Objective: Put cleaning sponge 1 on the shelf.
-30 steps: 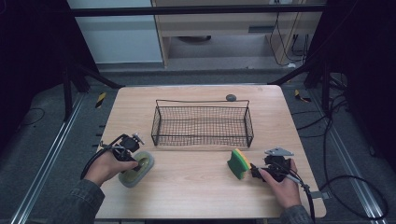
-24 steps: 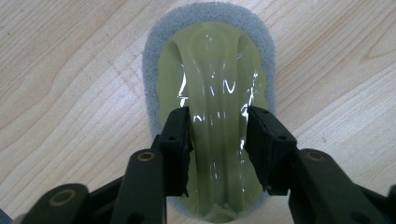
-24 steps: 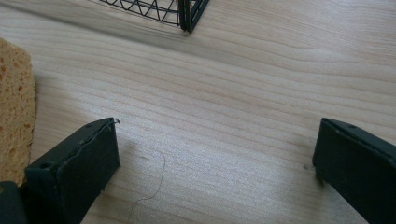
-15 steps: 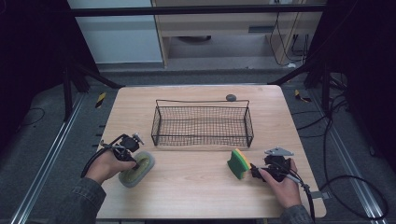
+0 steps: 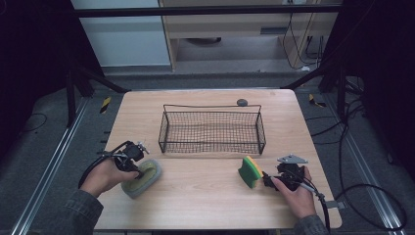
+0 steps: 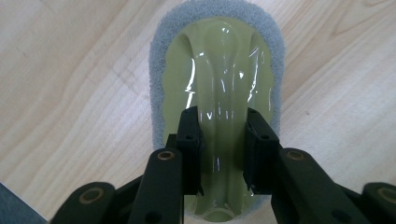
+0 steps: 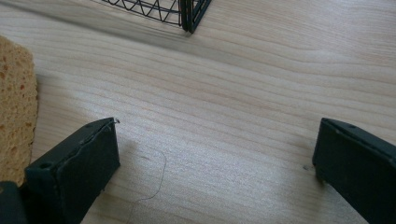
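There is one light wooden table (image 5: 205, 205). On it stands one black wire mesh basket (image 5: 212, 131). There are two cleaning pads: one oval grey scrubbing pad with a glossy olive-green plastic handle (image 5: 142, 177) and one yellow sponge with a green scouring layer (image 5: 250, 172). One small dark grey round object (image 5: 242, 102) lies at the far edge. Two black two-jaw grippers count here: the left gripper (image 5: 133, 166) and the right gripper (image 5: 266, 180).

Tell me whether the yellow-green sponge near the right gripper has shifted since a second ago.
No. The yellow-green sponge stands at the same spot below the wire basket's right corner, beside the right gripper.
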A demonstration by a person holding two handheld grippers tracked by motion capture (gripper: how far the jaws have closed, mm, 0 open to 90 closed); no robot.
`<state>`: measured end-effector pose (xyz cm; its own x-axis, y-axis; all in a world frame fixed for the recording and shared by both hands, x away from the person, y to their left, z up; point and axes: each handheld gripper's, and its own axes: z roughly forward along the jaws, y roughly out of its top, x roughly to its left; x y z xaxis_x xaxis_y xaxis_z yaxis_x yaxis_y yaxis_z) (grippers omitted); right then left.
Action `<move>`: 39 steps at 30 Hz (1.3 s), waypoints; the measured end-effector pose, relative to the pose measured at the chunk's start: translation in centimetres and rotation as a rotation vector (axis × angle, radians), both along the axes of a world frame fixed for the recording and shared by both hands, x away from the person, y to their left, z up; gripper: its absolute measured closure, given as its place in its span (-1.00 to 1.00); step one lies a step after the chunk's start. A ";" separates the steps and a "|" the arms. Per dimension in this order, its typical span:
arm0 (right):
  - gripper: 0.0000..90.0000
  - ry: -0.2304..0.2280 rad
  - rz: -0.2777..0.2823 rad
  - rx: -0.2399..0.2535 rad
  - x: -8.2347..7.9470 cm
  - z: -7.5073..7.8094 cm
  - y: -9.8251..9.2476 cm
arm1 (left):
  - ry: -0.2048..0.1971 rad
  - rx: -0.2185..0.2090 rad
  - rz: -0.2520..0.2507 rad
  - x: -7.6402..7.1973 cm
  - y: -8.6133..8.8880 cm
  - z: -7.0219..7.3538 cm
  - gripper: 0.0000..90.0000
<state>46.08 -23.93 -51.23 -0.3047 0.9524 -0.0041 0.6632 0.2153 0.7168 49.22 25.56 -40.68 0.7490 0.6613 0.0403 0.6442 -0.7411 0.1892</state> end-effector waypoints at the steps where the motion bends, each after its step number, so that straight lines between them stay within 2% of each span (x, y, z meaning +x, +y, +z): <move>1: -0.98 0.001 0.001 0.001 0.0 0.0 0.0 | -0.009 -0.001 -0.009 -0.1 0.0 0.3 0.57; 4: -0.99 -0.009 0.009 0.006 0.0 -0.1 -0.1 | -0.030 0.004 -0.063 -0.6 -0.1 1.2 0.57; 12: -0.98 -0.008 0.005 0.006 0.0 -0.1 0.0 | -0.128 -0.039 -0.162 -1.6 -0.5 4.3 0.57; 13: -0.98 -0.008 0.005 0.006 0.0 -0.1 0.0 | -0.128 -0.039 -0.162 -1.6 -0.5 4.3 0.57; 14: -0.98 -0.008 0.003 0.003 -0.1 -0.1 0.0 | -0.146 -0.044 -0.193 -1.7 -0.7 5.3 0.57; 17: -0.98 -0.013 0.010 0.000 -0.1 -0.1 0.1 | -0.165 -0.047 -0.218 -1.5 -0.9 6.0 0.57; 18: -0.98 -0.013 0.011 0.001 -0.1 -0.1 0.1 | -0.185 -0.045 -0.248 -1.4 -1.0 6.7 0.57; 19: -0.98 -0.013 0.012 0.001 -0.1 -0.1 0.1 | -0.200 -0.056 -0.258 -1.4 -1.0 6.8 0.57; 21: -0.98 -0.013 0.012 0.001 -0.1 -0.1 0.1 | -0.202 -0.064 -0.264 -1.4 -1.0 7.0 0.57; 22: -0.98 -0.013 0.014 0.001 -0.1 -0.1 0.1 | -0.216 -0.080 -0.279 -1.3 -1.0 7.5 0.57; 23: -0.98 -0.013 0.014 0.001 -0.1 -0.1 0.1 | -0.216 -0.080 -0.279 -1.3 -1.0 7.5 0.57; 24: -0.97 -0.012 0.015 0.000 -0.2 -0.1 0.1 | -0.231 -0.080 -0.300 -1.2 -1.3 8.1 0.57; 29: -0.97 -0.012 0.016 0.000 -0.2 -0.1 0.1 | -0.257 -0.023 -0.357 -0.3 -3.0 9.1 0.57; 33: -0.97 -0.009 0.015 0.004 -0.2 -0.1 0.1 | -0.289 -0.006 -0.367 0.4 -4.1 9.6 0.57; 34: -0.97 -0.011 0.015 0.005 -0.3 -0.1 0.2 | -0.298 0.007 -0.368 0.6 -4.4 9.7 0.57; 35: -0.97 -0.010 0.015 0.003 -0.3 -0.1 0.1 | -0.318 0.042 -0.367 1.0 -5.0 9.9 0.57; 39: -0.97 -0.012 0.016 0.004 -0.3 -0.1 0.1 | -0.354 0.073 -0.360 1.7 -5.6 10.2 0.57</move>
<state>45.82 -23.79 -51.32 -0.3199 0.9475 -0.0042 0.6514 0.2231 0.7252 50.91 19.99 -30.50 0.8610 0.3497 0.3692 0.2510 -0.9237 0.2894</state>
